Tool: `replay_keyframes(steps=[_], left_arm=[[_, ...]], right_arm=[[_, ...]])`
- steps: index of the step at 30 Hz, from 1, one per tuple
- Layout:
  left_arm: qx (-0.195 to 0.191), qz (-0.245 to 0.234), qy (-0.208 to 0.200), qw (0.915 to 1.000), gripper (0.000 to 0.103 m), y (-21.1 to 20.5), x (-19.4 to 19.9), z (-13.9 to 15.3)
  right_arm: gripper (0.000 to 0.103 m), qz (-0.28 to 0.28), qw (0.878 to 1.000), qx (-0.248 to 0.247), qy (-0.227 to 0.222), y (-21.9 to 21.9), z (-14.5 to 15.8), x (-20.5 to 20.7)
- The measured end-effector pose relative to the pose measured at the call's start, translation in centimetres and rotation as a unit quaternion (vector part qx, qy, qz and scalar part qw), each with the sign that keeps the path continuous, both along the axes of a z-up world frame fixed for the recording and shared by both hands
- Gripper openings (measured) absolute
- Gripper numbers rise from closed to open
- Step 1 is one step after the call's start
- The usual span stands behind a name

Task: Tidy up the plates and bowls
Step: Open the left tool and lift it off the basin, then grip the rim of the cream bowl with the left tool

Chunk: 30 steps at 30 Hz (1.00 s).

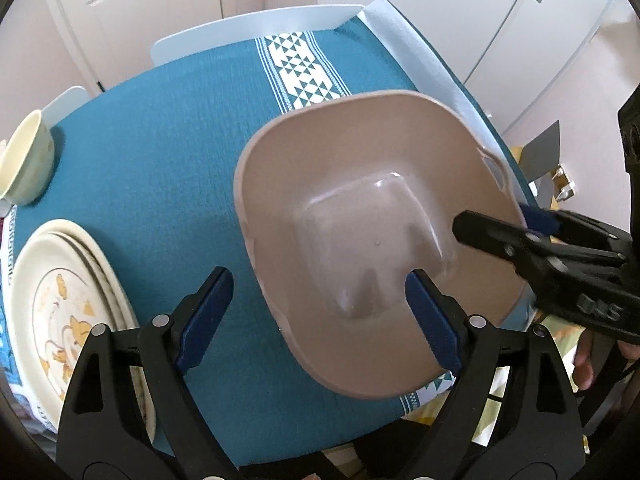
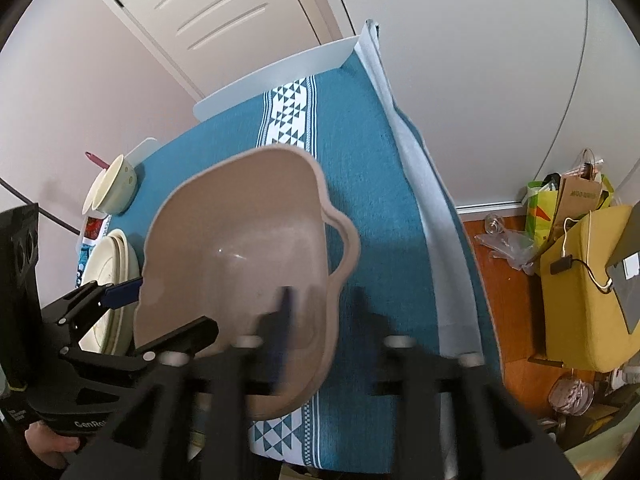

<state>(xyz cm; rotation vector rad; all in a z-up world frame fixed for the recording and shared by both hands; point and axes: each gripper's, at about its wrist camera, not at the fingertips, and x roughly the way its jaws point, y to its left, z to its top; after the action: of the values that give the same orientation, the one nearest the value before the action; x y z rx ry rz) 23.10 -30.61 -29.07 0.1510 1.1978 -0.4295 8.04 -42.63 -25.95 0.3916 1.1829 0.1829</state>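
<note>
A large tan square bowl (image 1: 360, 216) with side handles sits on the teal tablecloth (image 1: 160, 152); it also shows in the right wrist view (image 2: 248, 248). My left gripper (image 1: 320, 292) is open, straddling the bowl's near left rim, one finger inside and one outside. My right gripper (image 2: 324, 308) is open at the bowl's right rim, one finger over the inside; in the left wrist view it (image 1: 508, 228) straddles that rim. A stack of cream plates (image 1: 60, 304) with yellow drawings lies at the left. A cream bowl (image 1: 28, 160) stands behind it.
The table's right edge has a pale cloth strip (image 2: 424, 184). Bags and a yellow box (image 2: 580, 280) stand on the wooden floor at the right. A white chair back (image 1: 248, 28) and a door lie beyond the table.
</note>
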Motion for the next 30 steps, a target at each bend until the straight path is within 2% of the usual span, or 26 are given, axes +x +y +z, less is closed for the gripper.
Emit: replay_keyframes(steps=[1, 2, 5, 8, 12, 13, 15, 16, 17, 19, 20, 22, 24, 26, 30], left_arm=[[0.0, 0.001, 0.0, 1.0, 0.087, 0.1, 0.0, 0.3], [-0.001, 0.003, -0.002, 1.0, 0.087, 0.3, 0.1, 0.5], [-0.004, 0.01, -0.004, 0.9999, 0.087, 0.7, 0.3, 1.6], [-0.009, 0.019, -0.023, 0.9995, 0.087, 2.0, -0.2, 4.3], [-0.015, 0.047, -0.079, 0.9957, 0.087, 5.2, -1.0, 9.5], [-0.018, 0.063, -0.101, 0.9927, 0.087, 6.6, -1.3, 11.4], [-0.023, 0.089, -0.134, 0.9868, 0.09, 8.8, -1.6, 14.1], [-0.025, 0.107, -0.155, 0.9818, 0.094, 10.2, -1.8, 15.7], [-0.027, 0.124, -0.175, 0.9763, 0.103, 11.5, -2.0, 17.1], [-0.026, 0.16, -0.22, 0.962, 0.103, 14.2, -2.2, 19.7], [-0.024, 0.17, -0.231, 0.9578, 0.103, 15.4, -2.1, 20.5], [-0.014, 0.186, -0.232, 0.9547, 0.103, 17.9, -1.1, 21.3], [-0.009, 0.203, -0.217, 0.955, 0.103, 20.8, 0.5, 21.1], [-0.022, 0.219, -0.197, 0.9554, 0.103, 23.5, 1.9, 20.6], [-0.062, 0.268, -0.14, 0.9512, 0.103, 29.7, 5.1, 18.1]], right_arm=[[0.071, -0.003, 1.0, 0.0, -0.004, -0.1, 0.3, 0.0], [0.073, -0.007, 1.0, 0.002, -0.01, -0.3, 0.7, -0.1], [0.073, -0.02, 0.999, -0.004, -0.027, -0.9, 2.4, -0.3], [0.073, -0.021, 0.998, -0.022, -0.055, -1.1, 5.1, -0.3], [0.074, 0.003, 0.992, -0.04, -0.118, 0.2, 9.9, 0.4], [0.075, 0.013, 0.99, -0.04, -0.136, 0.8, 11.1, 0.7], [0.093, 0.037, 0.984, -0.029, -0.174, 2.7, 13.7, 1.6], [0.095, 0.046, 0.981, -0.021, -0.187, 3.4, 14.5, 2.0], [0.099, 0.061, 0.976, -0.005, -0.209, 4.7, 15.8, 2.5], [0.102, 0.085, 0.967, 0.016, -0.239, 6.9, 17.4, 3.4], [0.102, 0.097, 0.963, 0.021, -0.251, 7.9, 18.0, 3.7], [0.102, 0.124, 0.955, 0.021, -0.268, 10.7, 19.4, 5.1], [0.102, 0.153, 0.95, 0.015, -0.272, 13.5, 20.5, 6.8], [0.102, 0.177, 0.946, 0.016, -0.271, 15.9, 21.2, 8.2], [0.102, 0.176, 0.955, -0.016, -0.238, 21.3, 20.7, 12.6]])
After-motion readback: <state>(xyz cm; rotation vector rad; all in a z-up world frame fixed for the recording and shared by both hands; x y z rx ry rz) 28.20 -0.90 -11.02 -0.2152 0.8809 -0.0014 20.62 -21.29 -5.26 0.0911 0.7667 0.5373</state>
